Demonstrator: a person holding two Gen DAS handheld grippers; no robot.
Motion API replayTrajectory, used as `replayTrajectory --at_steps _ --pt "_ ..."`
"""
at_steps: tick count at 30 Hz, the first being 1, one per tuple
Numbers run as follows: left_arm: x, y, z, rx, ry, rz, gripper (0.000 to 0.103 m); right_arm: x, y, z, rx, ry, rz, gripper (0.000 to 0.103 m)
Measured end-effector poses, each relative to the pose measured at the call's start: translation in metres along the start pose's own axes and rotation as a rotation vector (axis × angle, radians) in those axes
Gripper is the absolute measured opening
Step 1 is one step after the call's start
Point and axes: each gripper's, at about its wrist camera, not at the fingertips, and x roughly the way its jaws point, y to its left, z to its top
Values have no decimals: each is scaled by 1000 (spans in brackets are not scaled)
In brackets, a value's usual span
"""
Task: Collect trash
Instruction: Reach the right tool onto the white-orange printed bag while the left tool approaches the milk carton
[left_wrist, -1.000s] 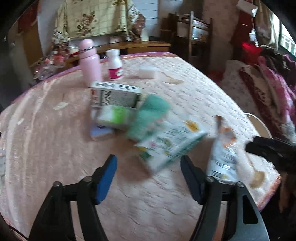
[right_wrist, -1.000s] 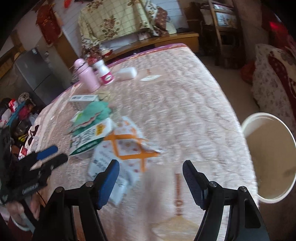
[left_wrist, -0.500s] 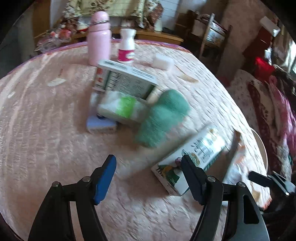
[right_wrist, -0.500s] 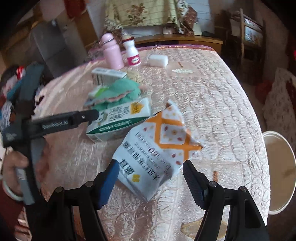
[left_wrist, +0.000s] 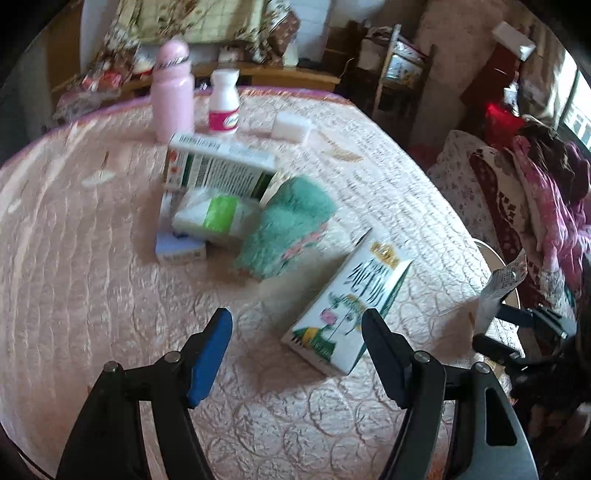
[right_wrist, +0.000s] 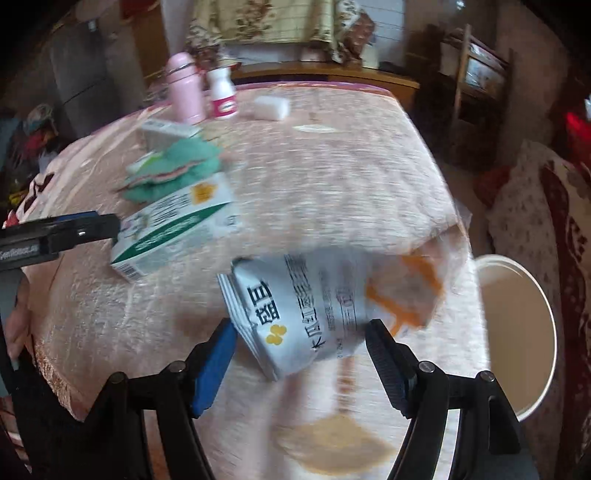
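Note:
A green-and-white milk carton (left_wrist: 351, 306) lies on the pink quilted table (left_wrist: 92, 295). My left gripper (left_wrist: 295, 350) stands open just before it, its right finger beside the carton's near end. A white snack bag with orange print (right_wrist: 321, 306) lies near the table's right edge. My right gripper (right_wrist: 301, 354) is open around the bag's near end, and its pads do not visibly press on it. In the left wrist view the right gripper (left_wrist: 491, 328) shows at the right edge with the bag's corner (left_wrist: 502, 280) sticking up. A round white bin (right_wrist: 550, 314) stands on the floor to the right.
Farther back on the table are a green cloth (left_wrist: 288, 229), a tissue pack (left_wrist: 218, 216), a green-printed box (left_wrist: 221, 171), a small blue box (left_wrist: 177, 251), a pink bottle (left_wrist: 173, 96), a white bottle (left_wrist: 223, 107) and a white block (left_wrist: 290, 127). A person's hand holds the left gripper (right_wrist: 103, 227).
The right gripper has moved forward, so the snack bag now sits between its fingers. The left gripper has swung right and closed in on the milk carton. Both gaps look unchanged.

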Motion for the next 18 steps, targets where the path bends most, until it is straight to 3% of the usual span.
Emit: replayTrajectory --at_steps 5,10,13,15,17,18 --pt "10 -19 8 92 12 -28 80 -24 -37 0 96 -9 167 75" --pt "38 -35 16 158 72 7 80 -33 -61 -2 230 -18 290 79" --pt "51 -45 16 197 98 54 80 -29 -61 -2 233 -2 266 79" --pt "57 -47 14 170 116 72 80 -26 -63 -4 254 12 246 79" --pt "58 -45 9 131 123 65 68 -15 -67 -5 297 20 244 79" --pt "57 -44 6 112 123 75 67 -8 -70 -5 318 32 238 79"
